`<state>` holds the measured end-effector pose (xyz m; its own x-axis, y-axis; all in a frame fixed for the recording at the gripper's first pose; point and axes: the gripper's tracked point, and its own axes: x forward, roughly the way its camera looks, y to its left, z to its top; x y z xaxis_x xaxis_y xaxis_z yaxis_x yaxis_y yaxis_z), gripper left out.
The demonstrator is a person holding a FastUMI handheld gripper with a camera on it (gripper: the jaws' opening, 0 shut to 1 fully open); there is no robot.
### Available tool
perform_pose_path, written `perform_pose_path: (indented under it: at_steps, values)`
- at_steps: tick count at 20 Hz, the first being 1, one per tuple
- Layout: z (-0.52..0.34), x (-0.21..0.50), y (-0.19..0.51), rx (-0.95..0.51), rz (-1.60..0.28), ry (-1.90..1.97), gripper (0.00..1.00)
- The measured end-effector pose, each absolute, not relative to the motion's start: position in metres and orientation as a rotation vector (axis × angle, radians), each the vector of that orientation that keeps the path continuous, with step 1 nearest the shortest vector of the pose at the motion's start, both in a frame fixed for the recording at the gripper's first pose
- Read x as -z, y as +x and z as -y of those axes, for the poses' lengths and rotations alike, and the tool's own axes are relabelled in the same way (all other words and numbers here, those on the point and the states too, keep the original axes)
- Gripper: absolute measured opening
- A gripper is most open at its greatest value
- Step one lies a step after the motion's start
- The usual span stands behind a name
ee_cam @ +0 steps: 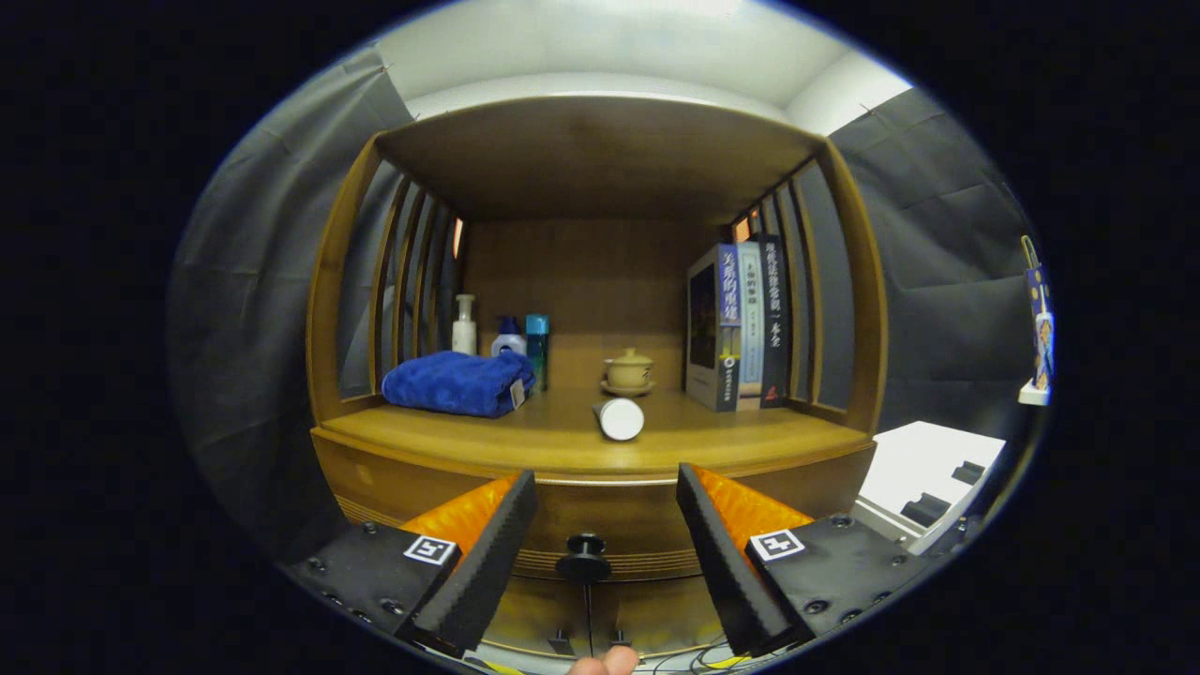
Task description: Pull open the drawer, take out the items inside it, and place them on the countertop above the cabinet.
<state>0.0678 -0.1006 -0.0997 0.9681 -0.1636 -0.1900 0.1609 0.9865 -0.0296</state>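
Gripper [607,511] was open, fingers wide apart w/ nothing held. Drawer [600,525] shut below countertop [525,441], its knob [583,559] centred btwn fingers. White cylinder [620,418] lay on countertop.

The drawer [600,534] is shut, so its inside is hidden. The spread fingers [473,562] of the gripper [605,558], closed on nothing, cover parts of its front either side of the knob [583,560]. The towel [457,382] hides the lower parts of the bottles [511,339] at the countertop's [562,436] back left. Behind the books [745,323], the right back corner is hidden. A fingertip [605,663] is cut off below.
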Motion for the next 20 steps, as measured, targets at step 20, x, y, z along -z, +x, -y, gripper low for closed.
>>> perform_pose_path:
  at_steps: [20]
  values:
    - [0.129,-0.018,-0.046,0.188,-0.053,-0.019,0.98]
